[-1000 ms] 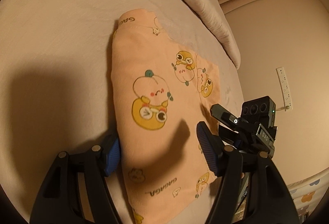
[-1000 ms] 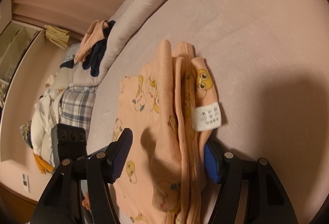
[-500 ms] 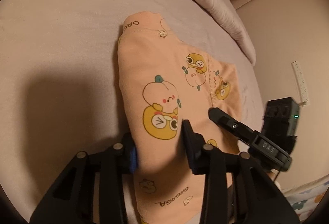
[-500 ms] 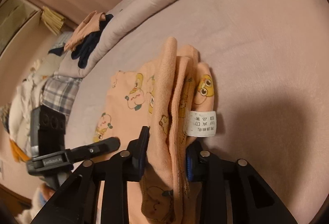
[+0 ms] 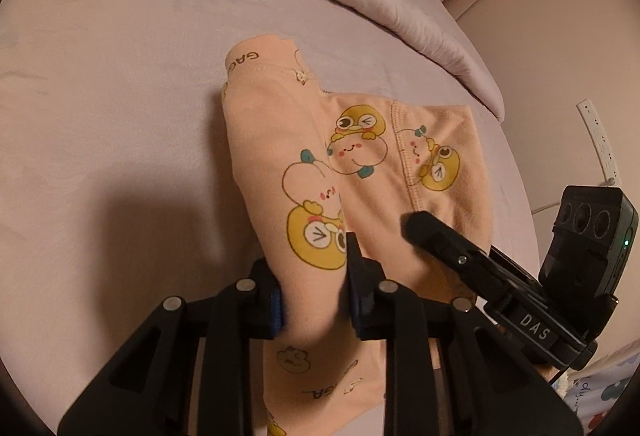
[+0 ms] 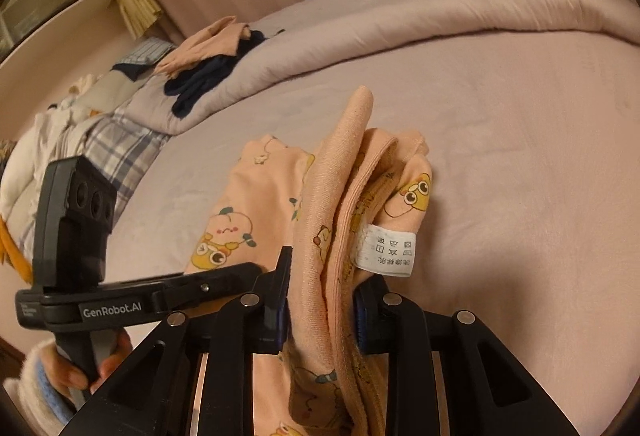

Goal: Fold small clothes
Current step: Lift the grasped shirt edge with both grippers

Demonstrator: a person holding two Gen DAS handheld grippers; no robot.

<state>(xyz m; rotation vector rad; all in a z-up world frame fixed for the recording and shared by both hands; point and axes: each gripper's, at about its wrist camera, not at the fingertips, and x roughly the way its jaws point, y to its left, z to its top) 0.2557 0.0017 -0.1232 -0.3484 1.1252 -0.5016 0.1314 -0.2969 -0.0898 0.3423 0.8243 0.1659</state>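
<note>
One second ago both pairs of jaws stood spread on either side of the peach-orange cotton garment printed with yellow cartoon ducks (image 5: 280,140), which lies partly folded on the pale pink plush bed cover (image 5: 100,96); half a second ago they were narrowing, and now both are pressed onto cloth. The left hand-held gripper (image 5: 314,290) pinches a raised ridge of the garment's near edge between its blue pads, the duck print sitting just ahead of its fingertips and the rest of the garment spreading forward and to its right. The right hand-held gripper (image 6: 322,302) pinches a thick bunch of several stacked layers at the opposite edge, with the white care label (image 6: 386,246) hanging just ahead of its right finger and a loose fold standing upright beyond it. Well ahead and to its left, a heap of dark and plaid clothes (image 6: 200,76) rests on the rolled duvet. Judgement: with both edges now secured, the grasp phase appears complete, and the next move likely calls for lifting both edges together and carrying them forward over the garment. The uneven bunch in the right grip could slip or crease the fold.
</note>
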